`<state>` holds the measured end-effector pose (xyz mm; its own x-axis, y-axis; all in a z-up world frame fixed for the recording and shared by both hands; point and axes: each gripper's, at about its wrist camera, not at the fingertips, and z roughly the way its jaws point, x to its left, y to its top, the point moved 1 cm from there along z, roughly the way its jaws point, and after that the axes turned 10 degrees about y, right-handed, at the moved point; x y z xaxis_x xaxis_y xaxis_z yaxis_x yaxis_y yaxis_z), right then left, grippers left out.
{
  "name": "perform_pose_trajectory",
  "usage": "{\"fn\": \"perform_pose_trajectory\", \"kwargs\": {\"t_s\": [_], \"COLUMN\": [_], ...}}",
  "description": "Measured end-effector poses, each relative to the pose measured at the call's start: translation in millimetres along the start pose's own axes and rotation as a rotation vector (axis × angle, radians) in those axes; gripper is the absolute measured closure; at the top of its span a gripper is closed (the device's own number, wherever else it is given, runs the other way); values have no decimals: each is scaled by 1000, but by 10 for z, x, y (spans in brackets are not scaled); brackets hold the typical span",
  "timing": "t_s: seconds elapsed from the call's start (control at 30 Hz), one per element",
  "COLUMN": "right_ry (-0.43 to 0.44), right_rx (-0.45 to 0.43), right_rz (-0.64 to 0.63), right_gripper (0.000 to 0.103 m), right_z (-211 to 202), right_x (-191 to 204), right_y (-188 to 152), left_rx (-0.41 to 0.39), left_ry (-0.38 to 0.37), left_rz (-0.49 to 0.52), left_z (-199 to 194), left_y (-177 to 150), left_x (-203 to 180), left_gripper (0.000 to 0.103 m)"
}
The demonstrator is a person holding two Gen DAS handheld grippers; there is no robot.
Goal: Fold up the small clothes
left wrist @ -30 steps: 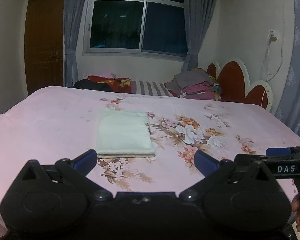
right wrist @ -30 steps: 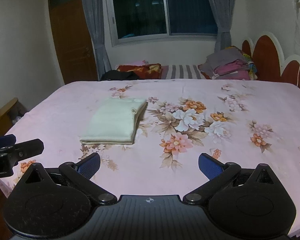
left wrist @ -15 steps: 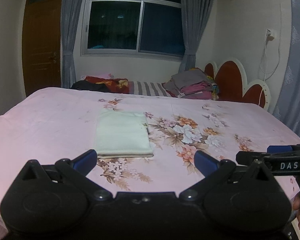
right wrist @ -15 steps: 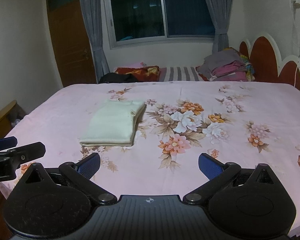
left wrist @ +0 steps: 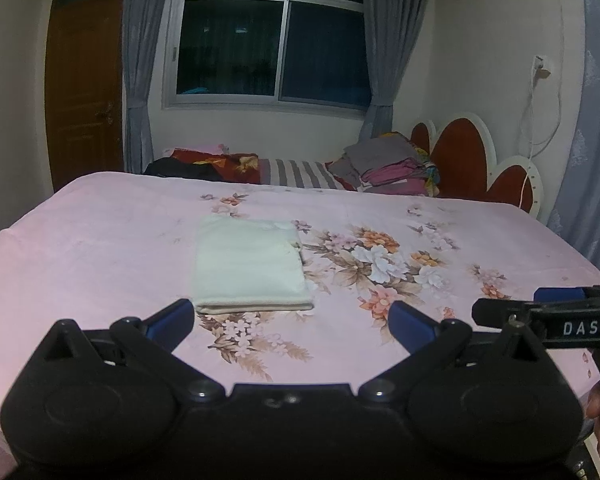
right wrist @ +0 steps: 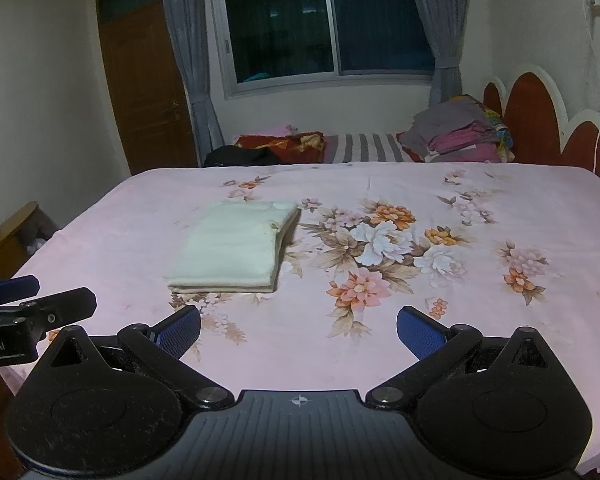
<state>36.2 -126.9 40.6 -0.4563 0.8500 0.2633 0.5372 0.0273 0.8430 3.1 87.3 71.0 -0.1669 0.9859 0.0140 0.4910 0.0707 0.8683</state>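
A pale cream garment [left wrist: 250, 266] lies folded into a neat rectangle on the pink floral bed sheet [left wrist: 100, 240]; it also shows in the right wrist view [right wrist: 232, 248]. My left gripper [left wrist: 290, 326] is open and empty, held back near the bed's front edge, short of the garment. My right gripper [right wrist: 298, 330] is open and empty, also near the front edge, to the garment's right. Each gripper shows at the side of the other's view, the right one [left wrist: 540, 314] and the left one [right wrist: 32, 306].
A stack of folded clothes [right wrist: 456, 130] and dark and red fabrics [right wrist: 268, 148] lie at the far side by the red headboard [right wrist: 540, 116]. A window, curtains and a wooden door [right wrist: 148, 88] are behind. A wooden shelf [right wrist: 8, 236] stands left of the bed.
Both grippers have drawn back slightly and tilted up a little from the bed. The folded garment has not moved.
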Motion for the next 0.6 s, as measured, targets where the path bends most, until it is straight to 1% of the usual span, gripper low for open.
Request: {"fn": "perform_pose_trajectory", "kwargs": {"t_s": [0.27,0.6], "right_ry": [12,9], "right_rx": [-1,1], "right_rz": [0,-1], "right_gripper": [0,0], "right_z": [31,29], "right_x": [6,1], "right_y": [14,2], "left_rx": [0,3], "left_ry": [12,7], "left_rz": [8,9], "left_z": [10,5], "left_y": [6,3], "left_x": [29,9], "left_gripper": [0,0]}}
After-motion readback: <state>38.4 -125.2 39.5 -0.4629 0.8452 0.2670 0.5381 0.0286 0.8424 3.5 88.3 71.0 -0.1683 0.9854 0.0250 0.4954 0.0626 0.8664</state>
